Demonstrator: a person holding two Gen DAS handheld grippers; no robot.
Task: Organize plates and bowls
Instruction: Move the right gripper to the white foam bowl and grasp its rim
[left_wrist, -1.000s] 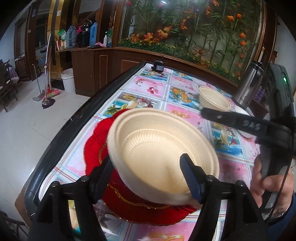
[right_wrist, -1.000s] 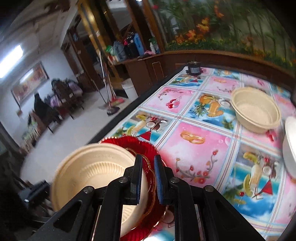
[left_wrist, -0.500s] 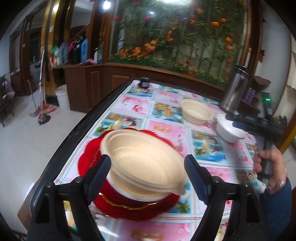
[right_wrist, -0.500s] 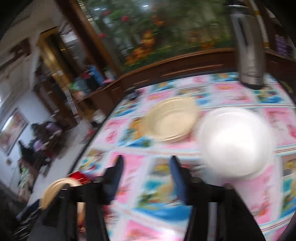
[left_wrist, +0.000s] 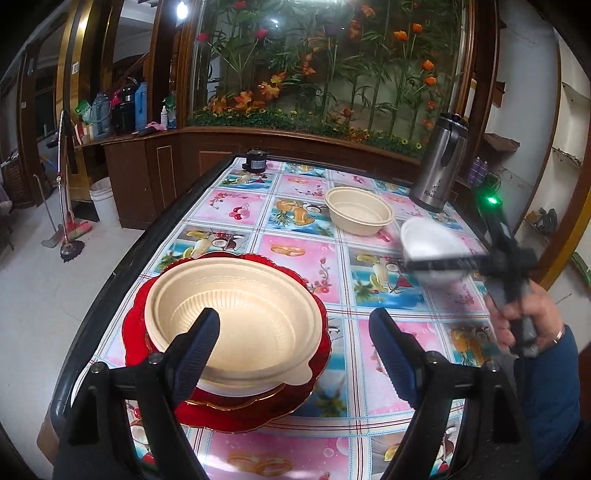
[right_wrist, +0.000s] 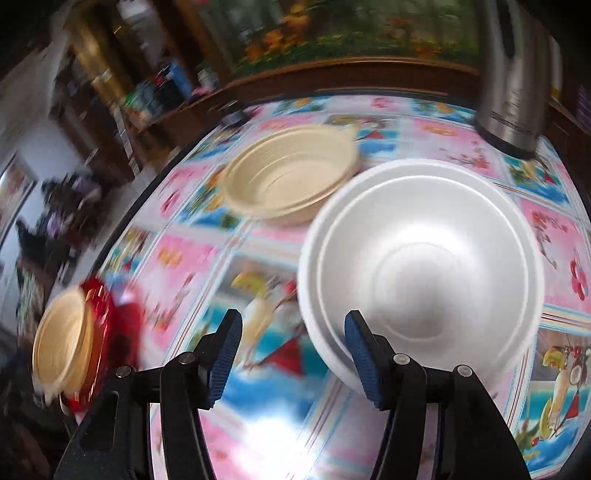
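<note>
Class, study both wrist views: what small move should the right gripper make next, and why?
Probably ease the right gripper forward until the white bowl's near rim sits between its fingers, then close. Its jaws stand open and empty, one finger already at that rim.

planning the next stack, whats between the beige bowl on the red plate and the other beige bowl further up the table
Only bare patterned tablecloth, as the left wrist view shows: nothing stands between the stacked beige bowl on the red plate and the far beige bowl.
</note>
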